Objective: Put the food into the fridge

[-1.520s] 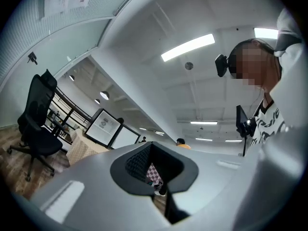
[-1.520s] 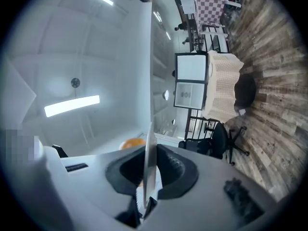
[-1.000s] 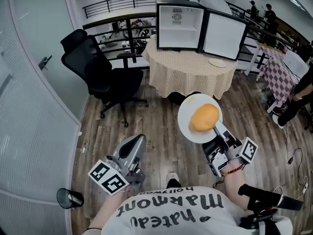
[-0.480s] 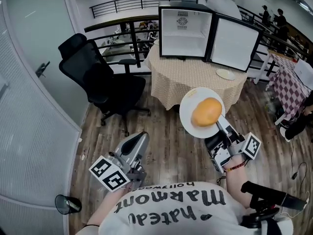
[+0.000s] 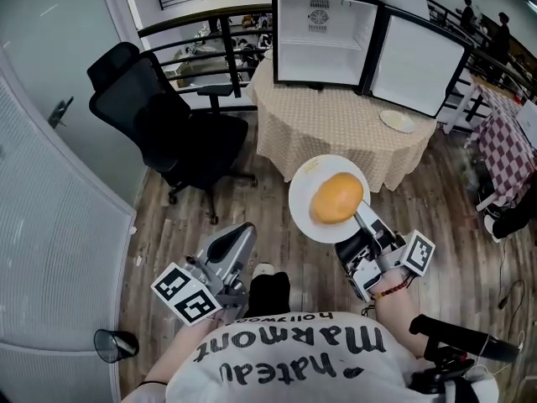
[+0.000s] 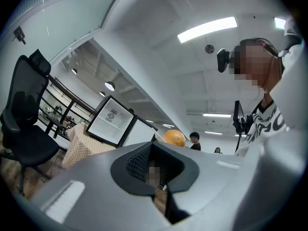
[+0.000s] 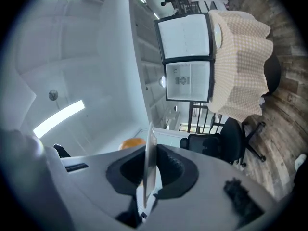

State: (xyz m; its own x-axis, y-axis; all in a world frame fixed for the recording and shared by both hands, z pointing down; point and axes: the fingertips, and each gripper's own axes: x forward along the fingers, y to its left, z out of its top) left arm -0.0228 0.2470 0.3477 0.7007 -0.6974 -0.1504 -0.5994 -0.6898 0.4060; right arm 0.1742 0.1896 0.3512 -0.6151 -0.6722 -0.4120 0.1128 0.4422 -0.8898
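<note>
Currently the food [image 5: 336,197], a round orange lump, sits on a white plate [image 5: 302,208] that is held up over the wooden floor [image 5: 277,217], near the front edge of the worktop [image 5: 327,124]. The right gripper [image 5: 359,219] is clamped on the plate's near rim, which stands edge-on between its jaws. The left gripper [image 5: 237,240] is at the person's other side, its jaws together with nothing between them. Beyond, the fridge [image 5: 323,28] stands at the worktop's far edge, its door swung wide to the right. A small plate [image 5: 397,121] lies near the worktop's right edge. A black office chair [image 5: 168,133] stands to the left of the worktop.
</note>
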